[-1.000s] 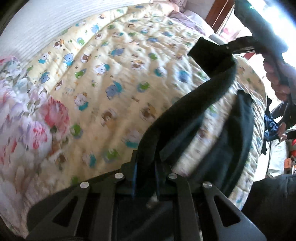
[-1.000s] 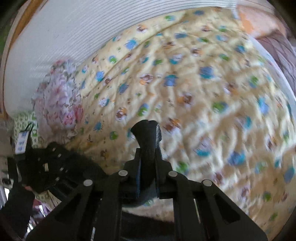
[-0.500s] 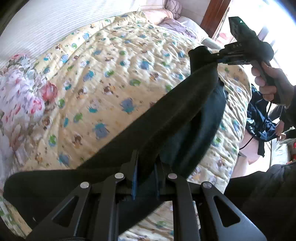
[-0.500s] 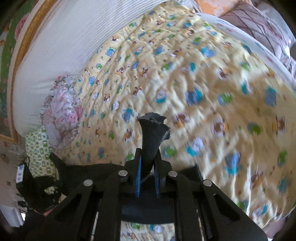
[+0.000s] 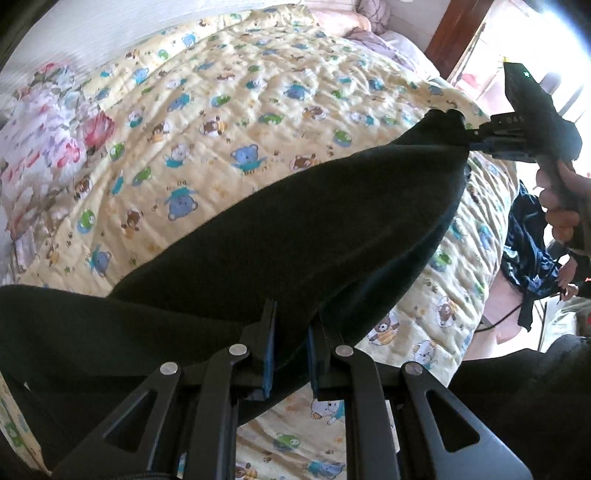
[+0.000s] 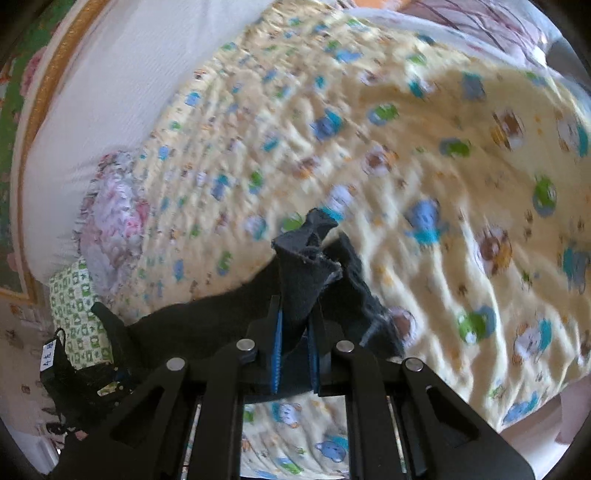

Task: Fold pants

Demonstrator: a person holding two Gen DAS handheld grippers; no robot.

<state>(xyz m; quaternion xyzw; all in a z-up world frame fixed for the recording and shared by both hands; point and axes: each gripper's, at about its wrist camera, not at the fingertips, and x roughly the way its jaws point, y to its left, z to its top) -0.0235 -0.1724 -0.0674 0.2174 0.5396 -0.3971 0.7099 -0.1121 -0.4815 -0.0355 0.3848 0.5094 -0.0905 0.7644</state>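
Left gripper [image 5: 290,334]: jaws are clamping a fold of the black pants [image 5: 295,236], cloth bunching between the blue pads [image 5: 268,354]. Right gripper [image 6: 295,338]: jaws are pinching another end of the same pants [image 6: 306,273], a raw-edged tuft of dark fabric sticking up past the fingertips.

From the left wrist view, the pants are stretching as a broad dark band from the left gripper up and to the right, ending at the right gripper [image 5: 476,142], which is gripping the far corner. A hand [image 5: 561,206] is wrapping the right gripper's handle at the frame's right edge. The lower left part of the pants is spreading wide below the band.

From the right wrist view, the left gripper [image 6: 92,384] is showing at lower left as a dark shape, its jaws too dim to read there; the pants are running toward it from the right gripper.

The pants are hanging over a yellow quilt [image 5: 258,110] printed with small bears, partly lying on it at lower left. A floral blanket [image 5: 44,147] is bunching at the quilt's left edge. A pinkish pillow [image 5: 340,18] is sitting at the far end. A dark blue garment [image 5: 528,243] is hanging beyond the bed's right side. The right wrist view is blurring heavily.
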